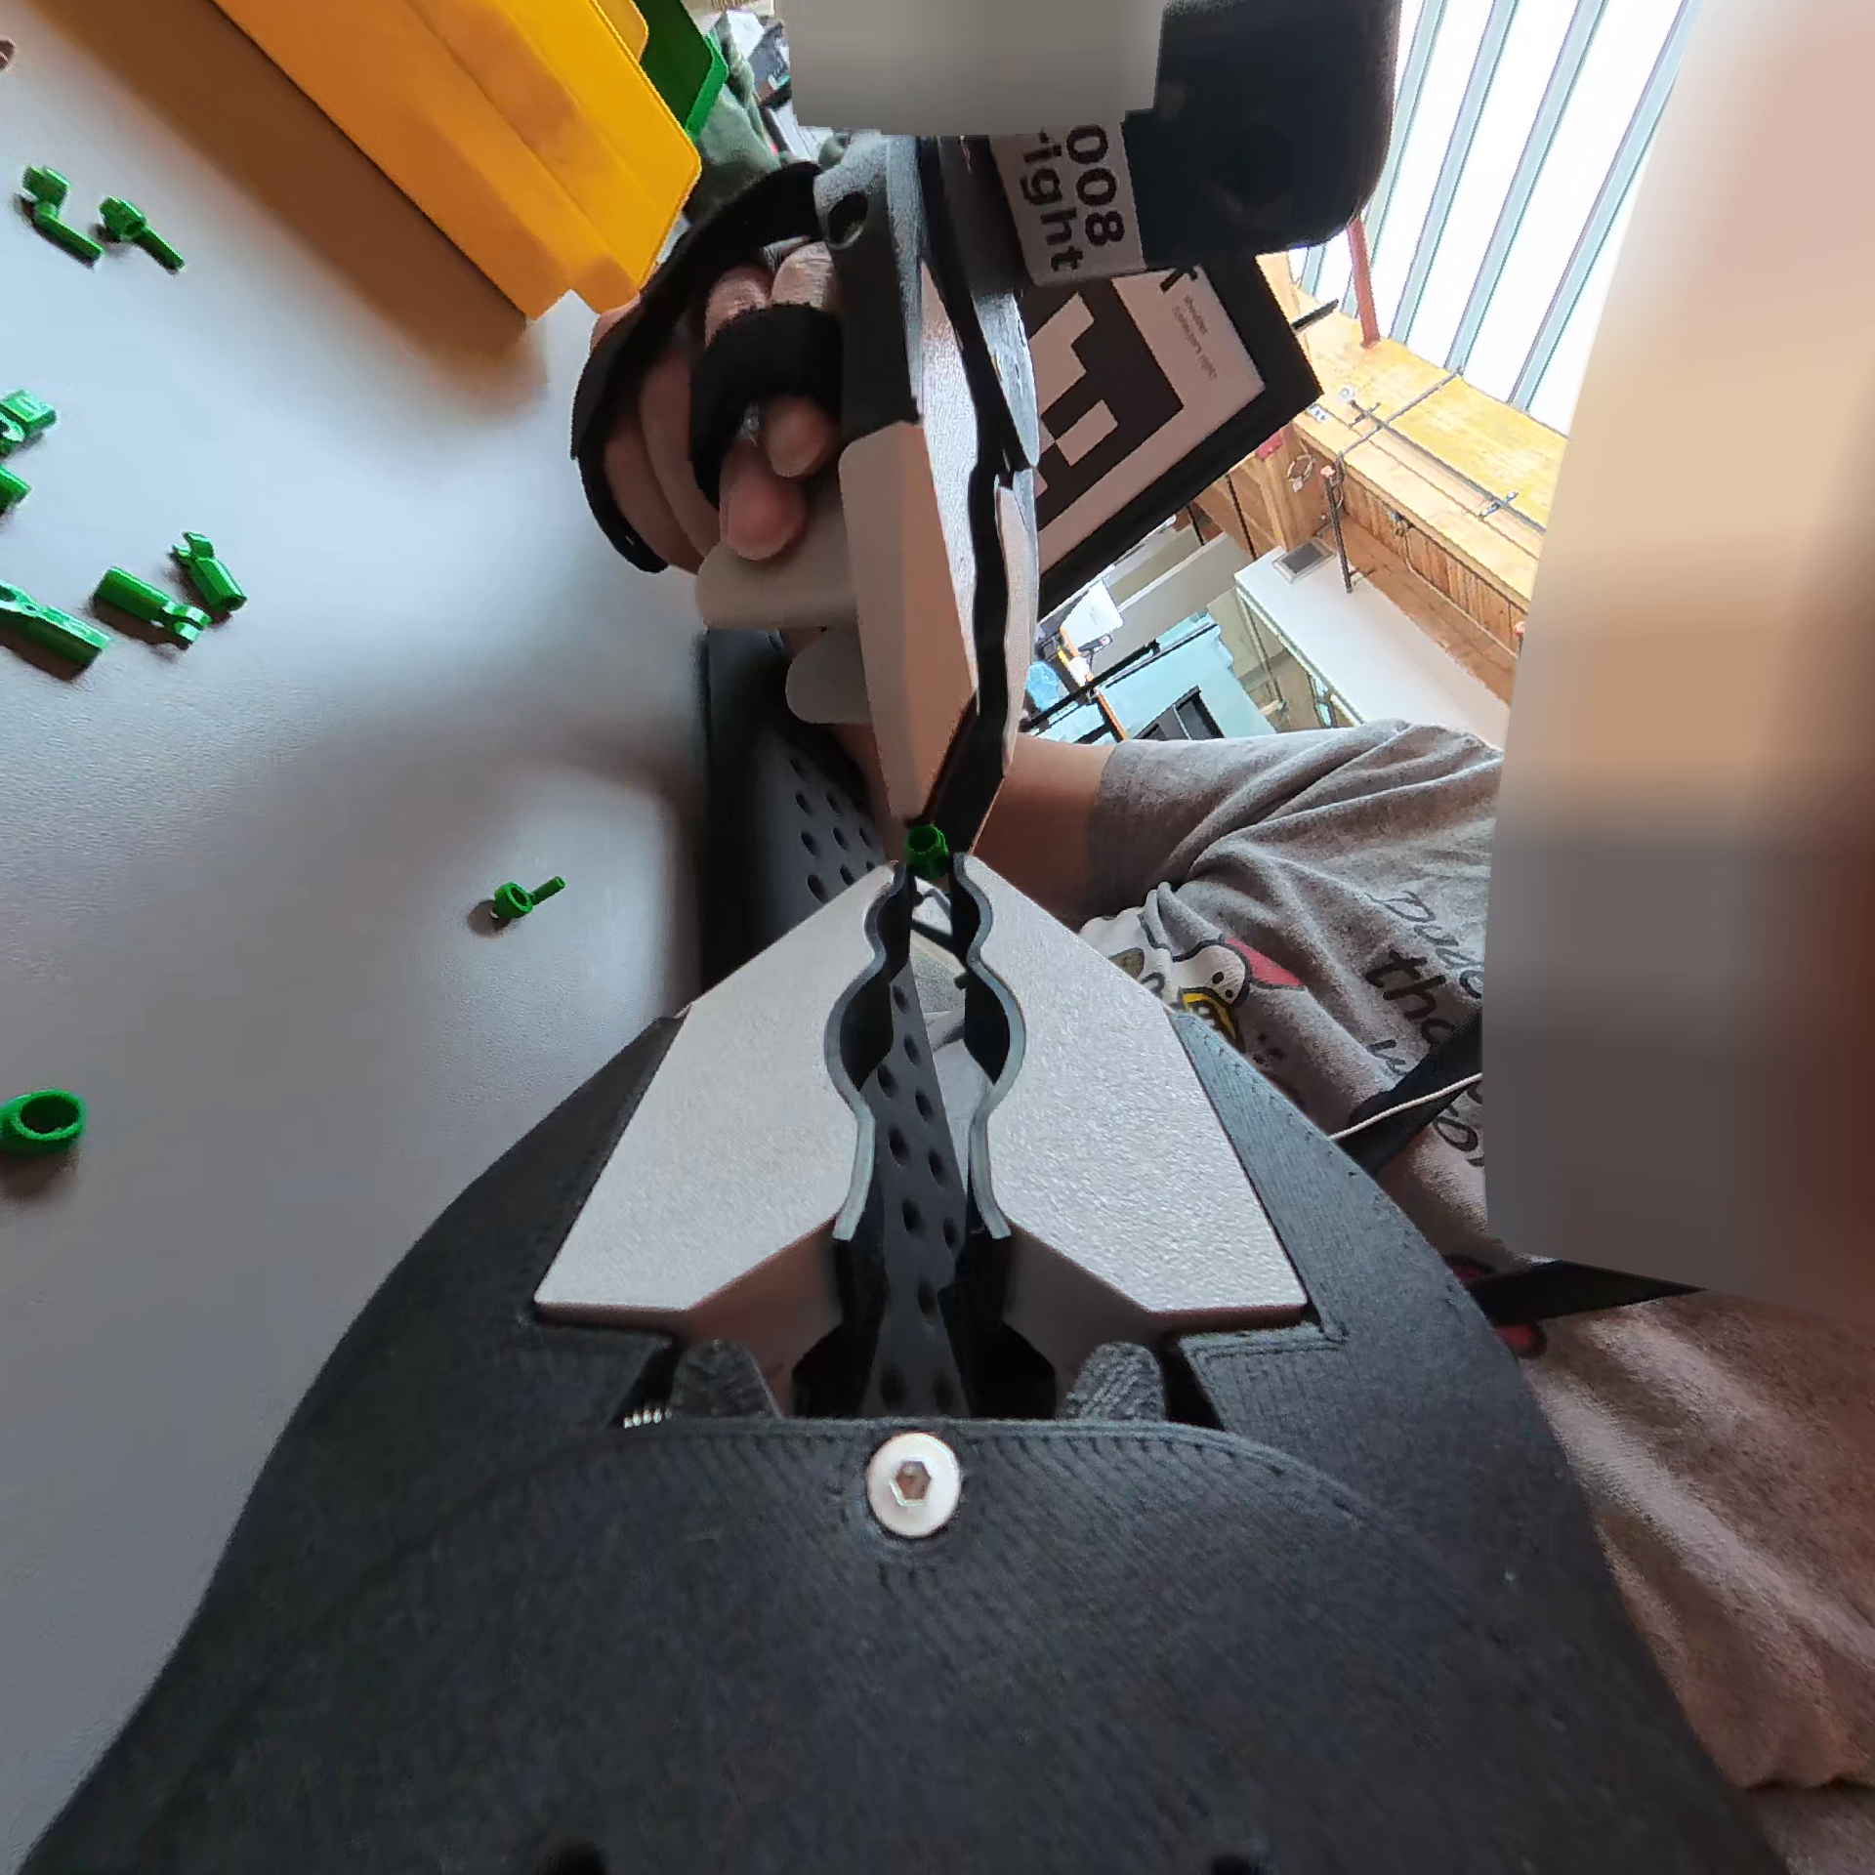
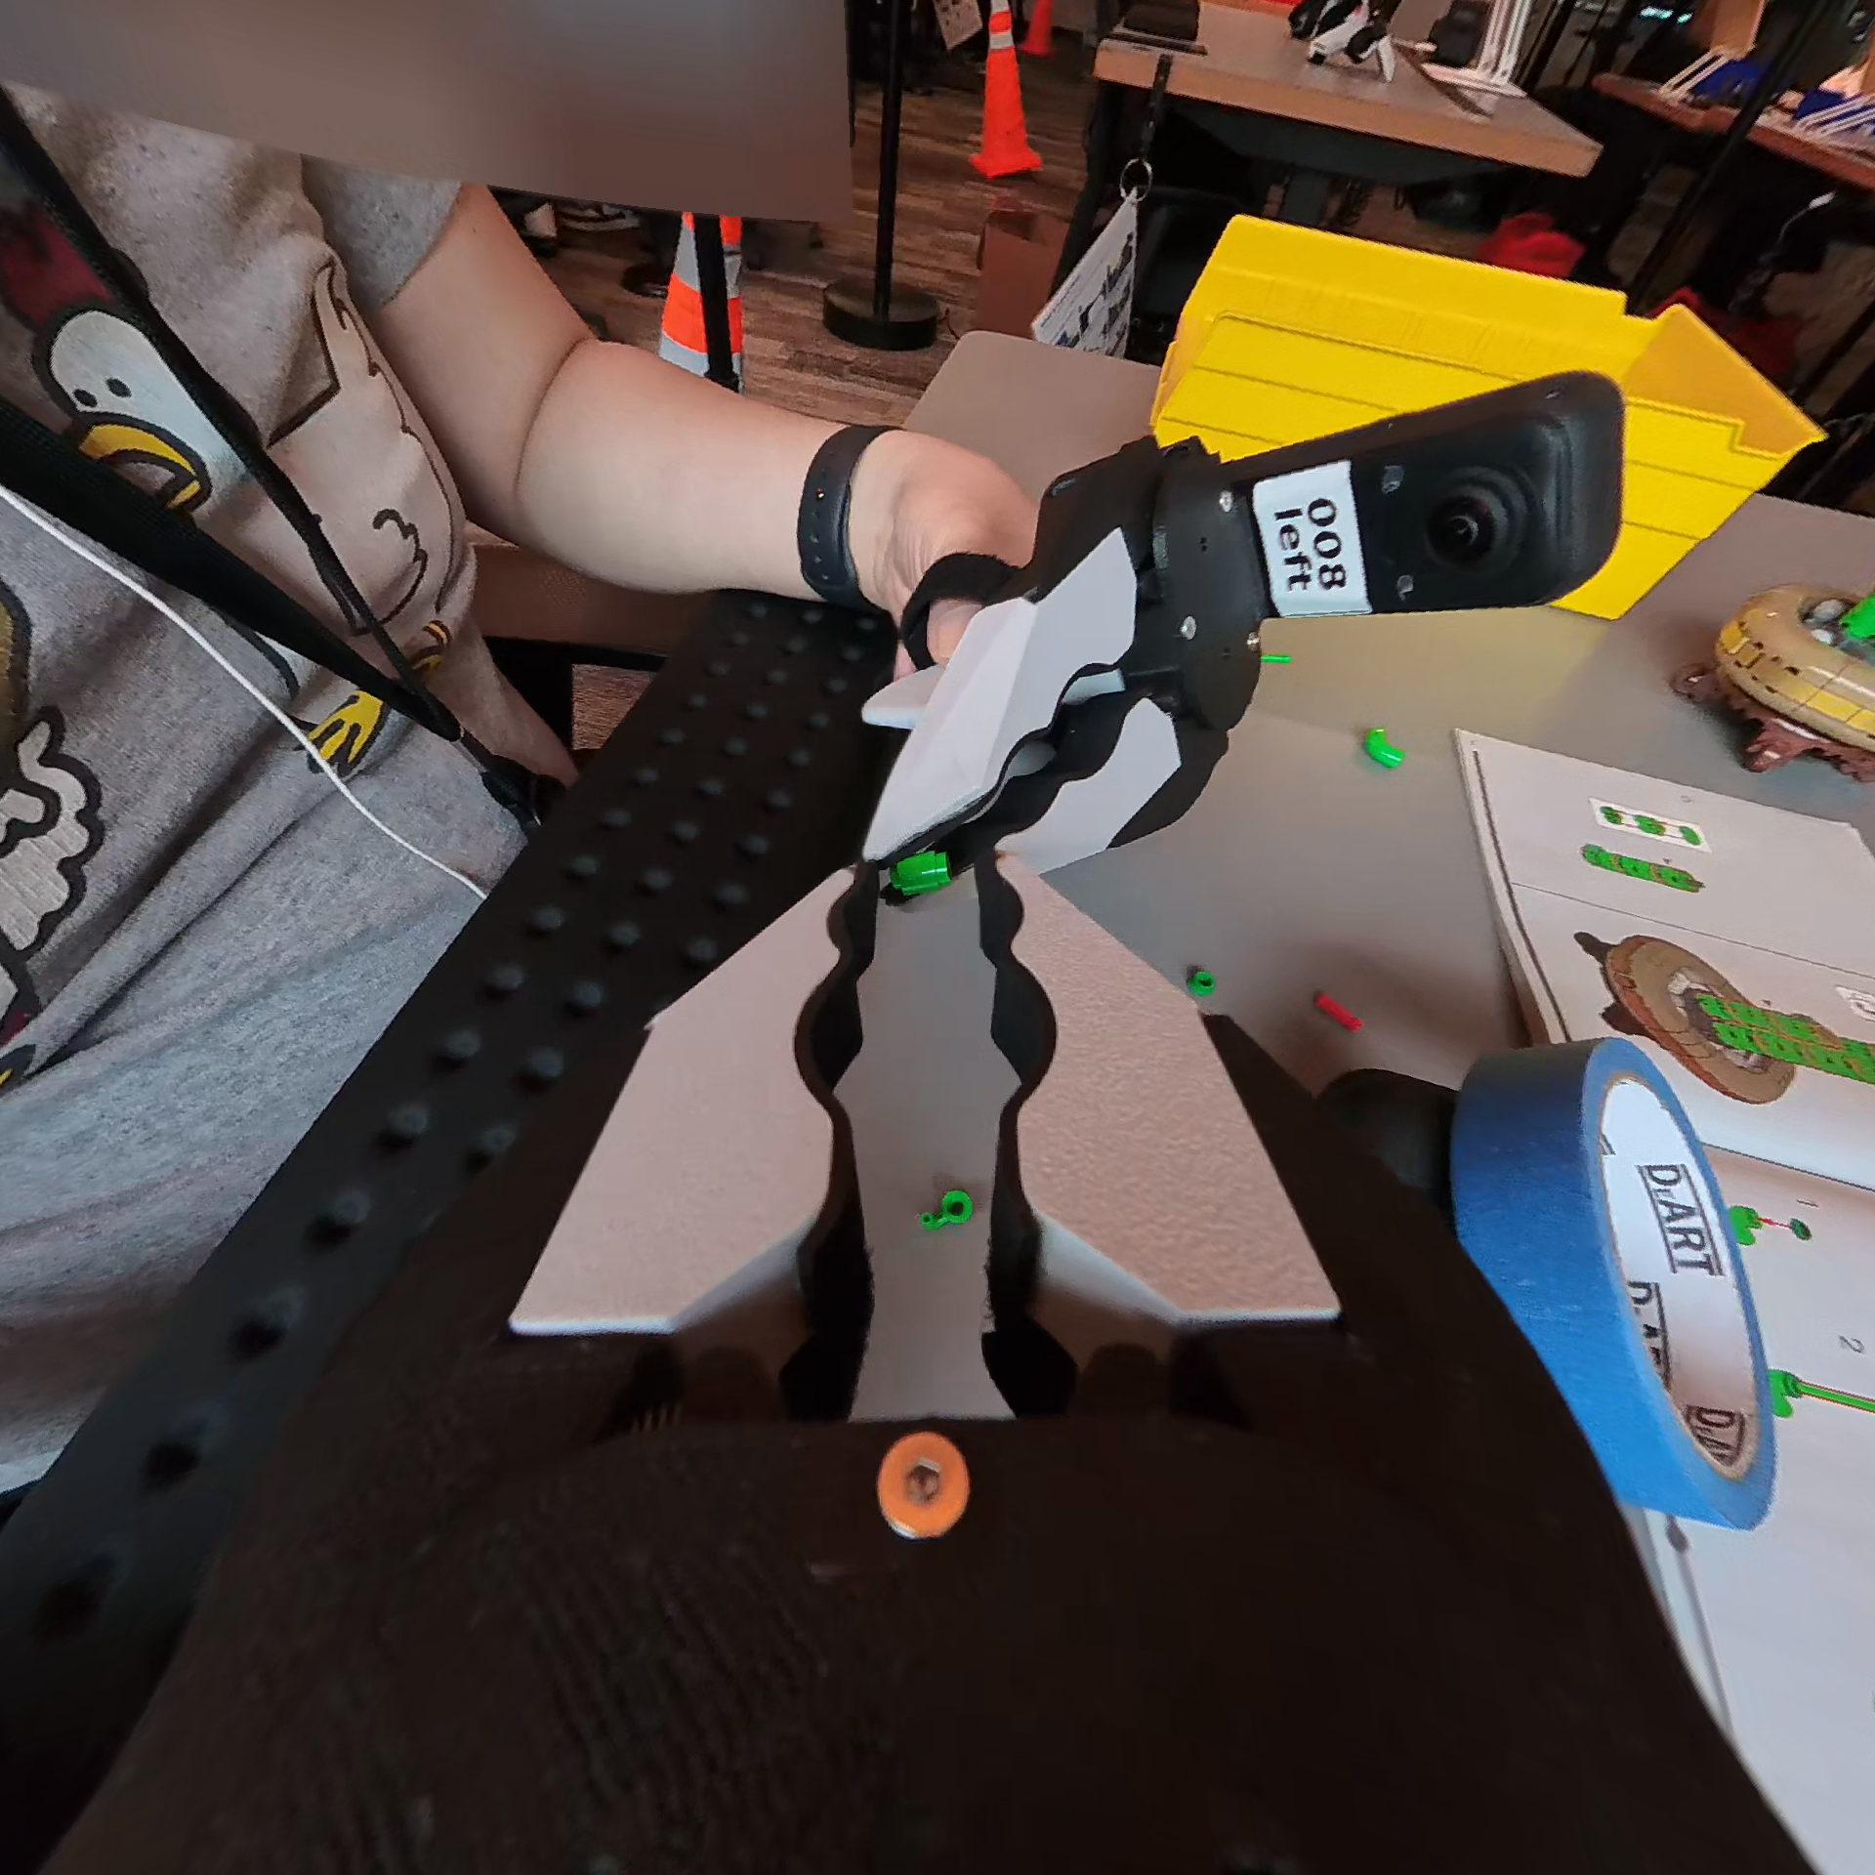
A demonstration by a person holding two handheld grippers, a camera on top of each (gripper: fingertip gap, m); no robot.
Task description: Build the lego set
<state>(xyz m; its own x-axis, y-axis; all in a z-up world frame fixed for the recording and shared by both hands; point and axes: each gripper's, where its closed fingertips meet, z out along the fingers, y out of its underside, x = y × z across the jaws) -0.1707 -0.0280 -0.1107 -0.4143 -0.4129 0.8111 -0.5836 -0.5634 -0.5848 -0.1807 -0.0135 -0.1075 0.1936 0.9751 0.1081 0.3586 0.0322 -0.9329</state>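
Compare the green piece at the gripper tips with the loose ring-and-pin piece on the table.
The raised piece is off the table; the loose piece lies on it. The raised piece is stubby and chunky; the loose piece is a ring with a thin pin sticking out. Both are small and green.

Daylight pours through tall white-framed windows (image 1: 1502, 152) above a wooden beam ledge (image 1: 1420, 446). Beyond the pale grey table (image 2: 1319, 862) lies dark wood-plank floor (image 2: 913, 233), with orange traffic cones (image 2: 1002, 101), a black stanchion post (image 2: 885, 203) and a tan-topped workbench (image 2: 1349, 112).
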